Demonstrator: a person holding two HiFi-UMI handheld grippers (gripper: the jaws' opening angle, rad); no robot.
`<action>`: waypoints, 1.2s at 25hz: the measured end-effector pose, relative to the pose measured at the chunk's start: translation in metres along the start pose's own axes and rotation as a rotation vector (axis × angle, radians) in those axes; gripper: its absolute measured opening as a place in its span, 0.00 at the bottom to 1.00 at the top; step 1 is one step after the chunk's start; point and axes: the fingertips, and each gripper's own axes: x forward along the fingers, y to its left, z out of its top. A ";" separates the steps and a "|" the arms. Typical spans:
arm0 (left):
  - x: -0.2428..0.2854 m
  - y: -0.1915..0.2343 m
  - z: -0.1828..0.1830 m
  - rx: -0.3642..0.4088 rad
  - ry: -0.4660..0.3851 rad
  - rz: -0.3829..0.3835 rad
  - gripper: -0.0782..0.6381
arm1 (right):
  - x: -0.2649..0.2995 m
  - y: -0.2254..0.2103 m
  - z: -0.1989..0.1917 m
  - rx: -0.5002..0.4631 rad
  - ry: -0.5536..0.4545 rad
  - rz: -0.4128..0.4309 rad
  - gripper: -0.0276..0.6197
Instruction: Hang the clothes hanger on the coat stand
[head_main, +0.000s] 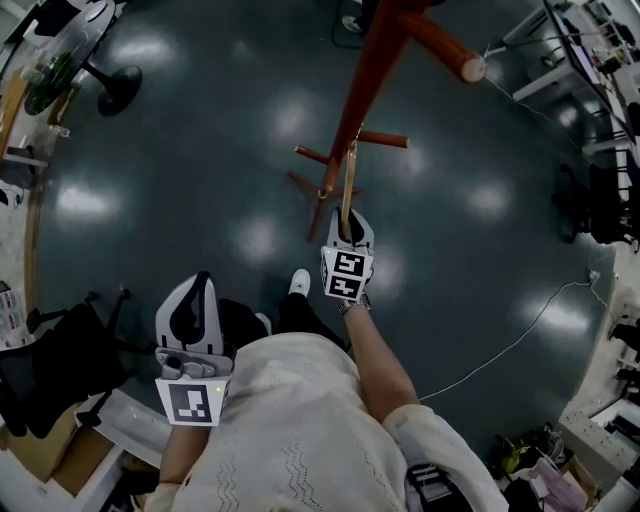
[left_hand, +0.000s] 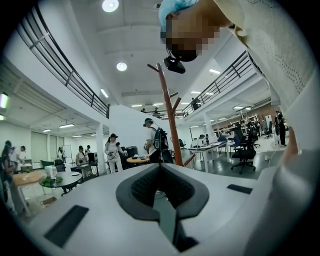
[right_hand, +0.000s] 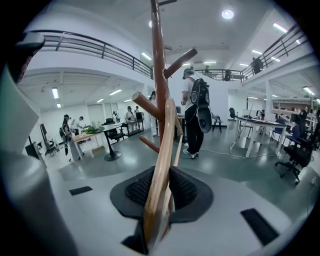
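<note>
The reddish-brown coat stand (head_main: 370, 80) rises in front of me, with short pegs sticking out low on its pole. My right gripper (head_main: 348, 222) is shut on the lower end of a pale wooden clothes hanger (head_main: 347, 185). The hanger points up toward the pegs, its top close to the pole. In the right gripper view the hanger (right_hand: 165, 150) runs up from between the pads of the right gripper (right_hand: 161, 175), right beside the coat stand (right_hand: 159, 60); its hook is not visible. My left gripper (head_main: 195, 290) hangs low by my body, jaws narrowly apart and empty (left_hand: 161, 172).
A white cable (head_main: 510, 345) trails over the dark floor at the right. A black office chair (head_main: 50, 370) stands at the lower left, a round table (head_main: 60, 50) at the upper left, desks (head_main: 600, 60) at the right. People stand beyond the stand (right_hand: 195, 110).
</note>
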 end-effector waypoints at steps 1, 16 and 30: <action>0.000 0.000 0.000 -0.002 -0.003 0.001 0.13 | 0.000 0.000 0.000 0.001 0.000 0.004 0.14; -0.007 -0.013 -0.004 -0.026 -0.032 -0.076 0.13 | -0.058 0.004 0.009 -0.023 -0.083 0.024 0.26; -0.009 -0.049 -0.003 -0.088 -0.098 -0.196 0.13 | -0.221 0.030 0.131 0.074 -0.403 0.202 0.07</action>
